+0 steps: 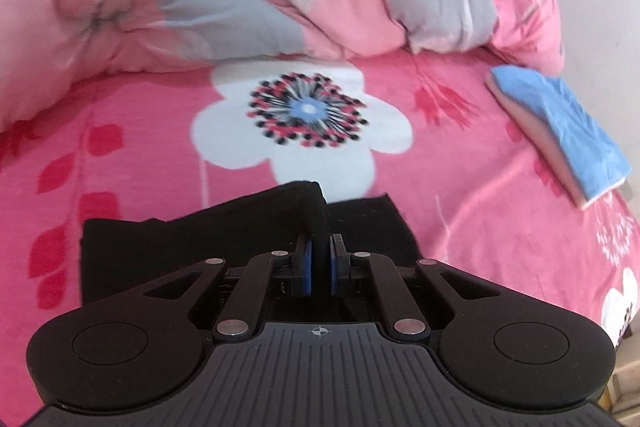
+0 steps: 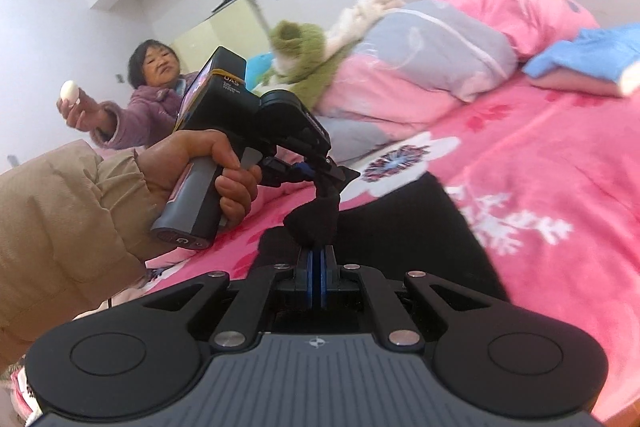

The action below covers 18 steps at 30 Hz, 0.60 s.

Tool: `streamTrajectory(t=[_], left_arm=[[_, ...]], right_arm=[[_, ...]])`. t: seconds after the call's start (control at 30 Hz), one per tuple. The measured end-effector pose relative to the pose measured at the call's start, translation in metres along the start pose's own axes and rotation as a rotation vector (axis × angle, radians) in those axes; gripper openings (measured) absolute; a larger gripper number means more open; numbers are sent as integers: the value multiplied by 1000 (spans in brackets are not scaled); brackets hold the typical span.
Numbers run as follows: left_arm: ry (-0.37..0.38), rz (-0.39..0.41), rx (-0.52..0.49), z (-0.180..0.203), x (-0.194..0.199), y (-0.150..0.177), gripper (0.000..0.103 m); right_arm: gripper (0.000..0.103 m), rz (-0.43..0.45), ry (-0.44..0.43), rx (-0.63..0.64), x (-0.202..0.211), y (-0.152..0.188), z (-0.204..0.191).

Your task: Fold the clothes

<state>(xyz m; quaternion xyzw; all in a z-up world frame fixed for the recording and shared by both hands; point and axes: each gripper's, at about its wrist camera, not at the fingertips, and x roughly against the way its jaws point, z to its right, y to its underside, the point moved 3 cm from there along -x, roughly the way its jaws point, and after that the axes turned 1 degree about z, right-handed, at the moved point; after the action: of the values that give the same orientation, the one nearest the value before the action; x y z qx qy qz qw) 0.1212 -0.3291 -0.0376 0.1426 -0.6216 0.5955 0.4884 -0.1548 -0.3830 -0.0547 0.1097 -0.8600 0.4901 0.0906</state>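
Above the bedsheet (image 1: 460, 163), both tongs — left (image 1: 319, 259), right (image 2: 319, 263) — pinch black cloth (image 1: 132, 251).

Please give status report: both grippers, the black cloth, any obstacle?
Left gripper shut on black cloth. Right gripper shut on same cloth, edge lifted off bed. Blue cloth lies apart; nothing in way.

garment (image 1: 248, 247) on the bed sheet (image 1: 460, 187), quilt (image 1: 240, 7) behind, folded cloth (image 1: 560, 131) right
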Motion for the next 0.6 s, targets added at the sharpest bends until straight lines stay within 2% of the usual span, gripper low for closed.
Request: streamTrajectory(t=[0.23, 0.37, 0.43, 0.5, 0.6], left_arm=[[11, -34, -48, 27, -21, 6, 6], [72, -90, -93, 38, -37, 13, 12], [106, -106, -99, 38, -40, 18, 20], [133, -99, -91, 35, -37, 21, 37], [165, -60, -105, 28, -17, 22, 57]], right_arm=[[2, -21, 42, -68, 5, 3, 26], [2, -43, 62, -113, 5, 6, 40], [2, -54, 71, -135, 6, 7, 47], [2, -65, 81, -158, 6, 8, 54], [2, -93, 78, -231, 3, 11, 68]])
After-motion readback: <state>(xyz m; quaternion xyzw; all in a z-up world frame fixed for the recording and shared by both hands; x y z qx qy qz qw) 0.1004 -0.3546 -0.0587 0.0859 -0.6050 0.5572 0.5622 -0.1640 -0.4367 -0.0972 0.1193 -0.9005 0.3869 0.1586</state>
